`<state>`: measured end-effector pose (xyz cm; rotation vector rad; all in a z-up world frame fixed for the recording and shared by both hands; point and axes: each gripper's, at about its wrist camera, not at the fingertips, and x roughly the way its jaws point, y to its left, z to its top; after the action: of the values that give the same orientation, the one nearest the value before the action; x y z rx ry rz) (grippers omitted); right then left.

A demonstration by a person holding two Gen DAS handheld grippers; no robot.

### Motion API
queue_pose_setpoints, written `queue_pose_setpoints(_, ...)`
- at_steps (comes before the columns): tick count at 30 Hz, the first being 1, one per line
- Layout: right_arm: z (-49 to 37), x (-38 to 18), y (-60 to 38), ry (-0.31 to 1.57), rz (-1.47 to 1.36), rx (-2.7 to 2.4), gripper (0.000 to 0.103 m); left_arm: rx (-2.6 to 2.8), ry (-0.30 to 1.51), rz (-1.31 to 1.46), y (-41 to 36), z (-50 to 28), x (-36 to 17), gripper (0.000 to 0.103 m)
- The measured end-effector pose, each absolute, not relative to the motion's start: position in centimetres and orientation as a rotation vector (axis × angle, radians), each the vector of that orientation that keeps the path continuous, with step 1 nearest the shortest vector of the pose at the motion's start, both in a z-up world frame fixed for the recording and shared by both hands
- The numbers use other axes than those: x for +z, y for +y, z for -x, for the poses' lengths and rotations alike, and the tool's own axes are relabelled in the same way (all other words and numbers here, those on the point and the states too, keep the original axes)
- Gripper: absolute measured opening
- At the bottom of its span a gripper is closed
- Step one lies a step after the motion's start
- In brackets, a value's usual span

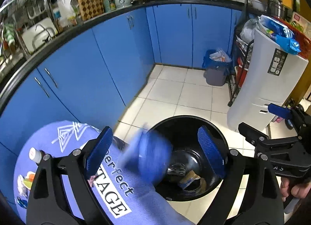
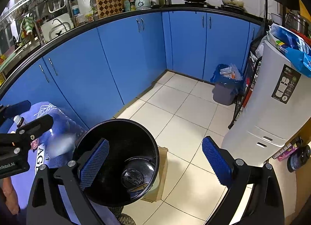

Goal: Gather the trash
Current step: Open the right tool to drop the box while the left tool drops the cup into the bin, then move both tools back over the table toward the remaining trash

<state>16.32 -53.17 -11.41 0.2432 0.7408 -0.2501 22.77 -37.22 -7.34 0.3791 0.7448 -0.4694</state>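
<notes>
One blurred blue scrap (image 1: 153, 153) drops into my black bin (image 1: 213, 128) — left hand-held gripper (image 1: 155, 153) spread wide, right hand-held gripper (image 2: 155, 164) apart too — bottle (image 1: 35, 155) remains on the desk (image 1: 136, 201).

Both views are evenly and fairly brightly lit from overhead, with a cool cast. The white floor tiles (image 1: 171, 93) shine softly, and the glossy black bin (image 1: 186, 157) carries small glints inside its bowl. Fisheye distortion bends the desk edge (image 1: 77, 29) into a strong curve, and the corners go black. A blue object (image 1: 149, 155) over the bin is smeared by motion blur; elsewhere the focus is sharp.
</notes>
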Motion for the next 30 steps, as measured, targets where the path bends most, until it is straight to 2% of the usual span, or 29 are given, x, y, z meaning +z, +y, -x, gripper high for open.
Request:
queue_pose_setpoints(17, -15.7, -10.1, -51.3, 0.734, -0.236, -0.226, 0.094, -0.454, 0.745, -0.358, -35.7, -22.0, -6.3, 0.089)
queue_pose_setpoints(30, -15.5, -7.1, -45.9, 0.706, -0.167, -0.165, 0.094, -0.395, 0.725, -0.299, -30.0, -20.3, -4.2, 0.089)
